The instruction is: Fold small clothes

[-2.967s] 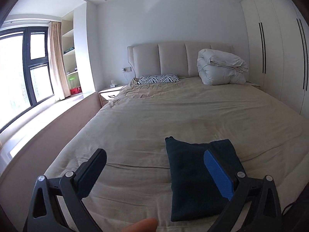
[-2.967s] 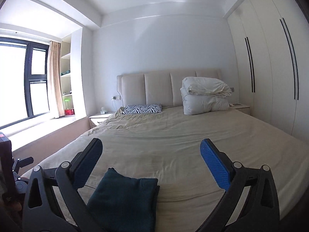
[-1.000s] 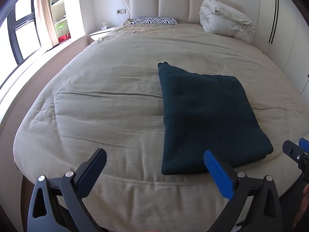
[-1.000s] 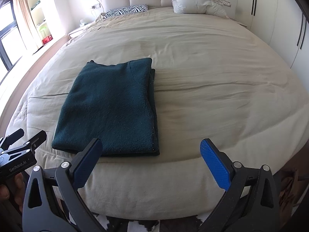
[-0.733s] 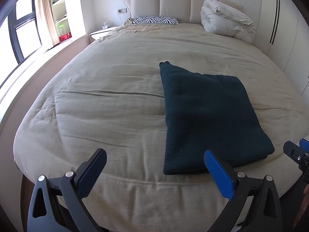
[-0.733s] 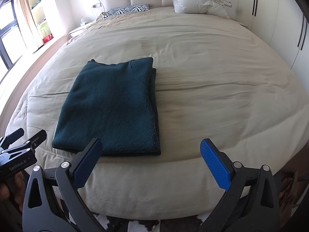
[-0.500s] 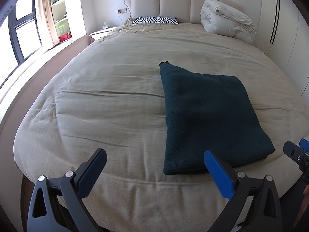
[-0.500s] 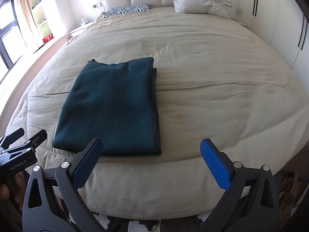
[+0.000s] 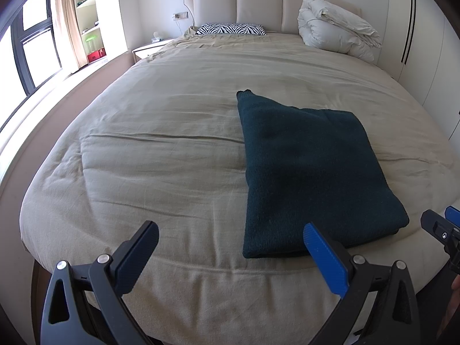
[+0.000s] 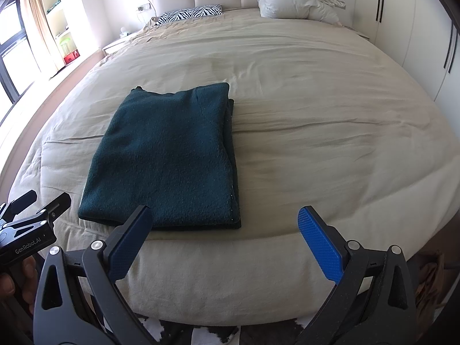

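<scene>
A dark teal knit garment lies folded into a flat rectangle near the foot of the beige bed; it also shows in the right wrist view. My left gripper is open and empty, held off the bed's foot edge, left of the garment's near edge. My right gripper is open and empty, off the foot edge, right of the garment's near right corner. Each gripper shows at the edge of the other's view.
A zebra-print pillow and a folded white duvet lie by the headboard. A nightstand and window stand to the left, white wardrobe doors to the right. A black-and-white rug lies below the bed's foot.
Compared with three seconds ago, both grippers have risen and tilted down over the bed's foot. Over the last second nothing has visibly moved.
</scene>
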Available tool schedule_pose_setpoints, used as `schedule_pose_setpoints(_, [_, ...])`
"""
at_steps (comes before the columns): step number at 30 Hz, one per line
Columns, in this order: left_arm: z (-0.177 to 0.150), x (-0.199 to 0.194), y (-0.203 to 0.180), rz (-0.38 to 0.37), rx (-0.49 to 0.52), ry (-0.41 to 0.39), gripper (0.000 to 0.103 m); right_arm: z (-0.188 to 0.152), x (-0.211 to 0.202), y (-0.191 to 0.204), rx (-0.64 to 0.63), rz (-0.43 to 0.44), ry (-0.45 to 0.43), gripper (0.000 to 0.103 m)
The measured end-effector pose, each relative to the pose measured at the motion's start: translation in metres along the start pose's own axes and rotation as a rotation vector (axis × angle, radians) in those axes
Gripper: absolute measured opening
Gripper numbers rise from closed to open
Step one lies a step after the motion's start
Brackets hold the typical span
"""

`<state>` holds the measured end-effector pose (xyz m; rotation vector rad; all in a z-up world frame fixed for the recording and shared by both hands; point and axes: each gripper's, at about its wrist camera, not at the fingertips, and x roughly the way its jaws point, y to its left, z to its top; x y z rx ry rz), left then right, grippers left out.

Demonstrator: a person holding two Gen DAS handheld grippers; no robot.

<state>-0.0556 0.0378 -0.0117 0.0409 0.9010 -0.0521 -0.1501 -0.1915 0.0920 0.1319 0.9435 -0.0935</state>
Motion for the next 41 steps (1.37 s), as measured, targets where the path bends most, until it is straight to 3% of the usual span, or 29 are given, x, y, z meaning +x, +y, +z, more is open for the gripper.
schedule_pose_setpoints(41, [-0.0026,0.0049,0.0009,-0.012,-0.001,0.015,0.103,-0.004,0.0024,-0.0033,0.007,0.003,0.009,0.103])
